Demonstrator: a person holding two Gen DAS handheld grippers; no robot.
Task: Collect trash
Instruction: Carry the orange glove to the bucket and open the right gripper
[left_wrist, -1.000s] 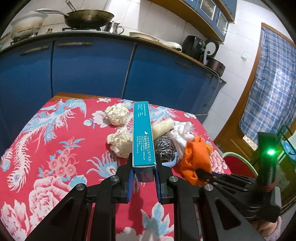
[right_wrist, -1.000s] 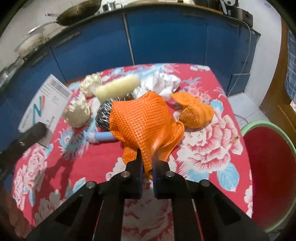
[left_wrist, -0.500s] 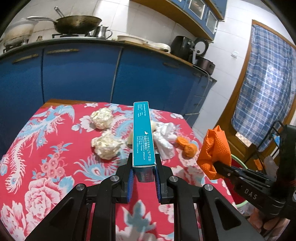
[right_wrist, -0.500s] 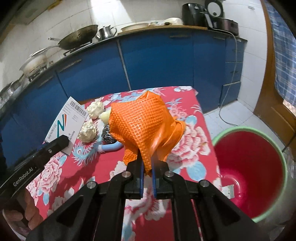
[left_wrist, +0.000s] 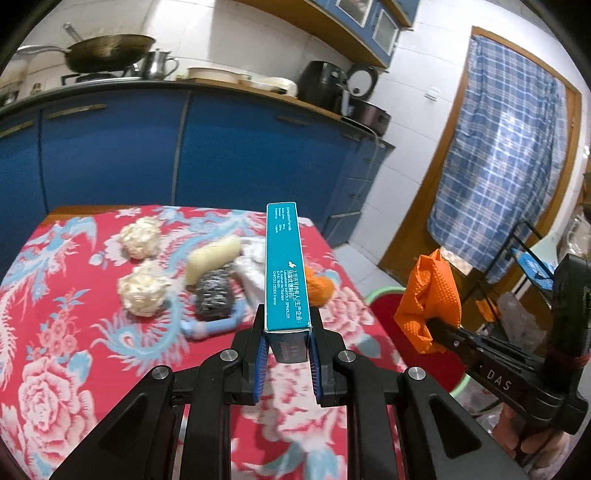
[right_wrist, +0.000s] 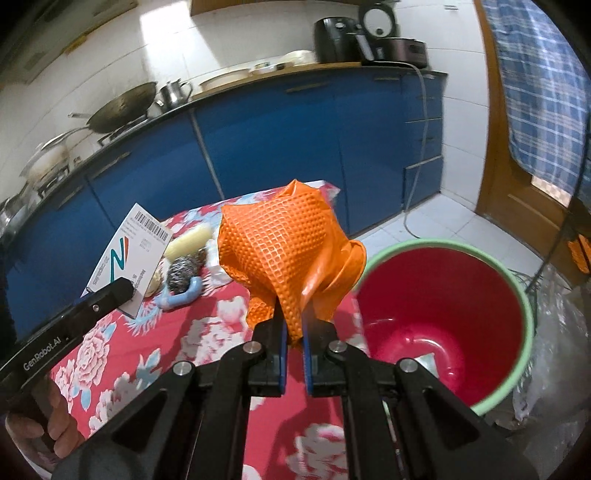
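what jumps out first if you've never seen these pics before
The crumpled orange glove, pinched in the right gripper beside the red bucket. Next, the teal box standing upright in the left gripper over the red floral tablecloth.

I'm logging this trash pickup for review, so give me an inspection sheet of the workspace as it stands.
Surface: table under a red floral cloth.
Job's things: teal box in the left claw; orange glove in the right claw; red bucket on the floor beside the table.
Clutter: two crumpled paper balls, a yellowish sponge, a steel scourer with a blue handle, white tissue, a small orange wad.
Grippers: left claw shut on the box; right claw shut on the glove, near the bucket rim.
Cables: one cord hanging down the blue cabinets.
Surroundings: counter with wok, checked curtain.
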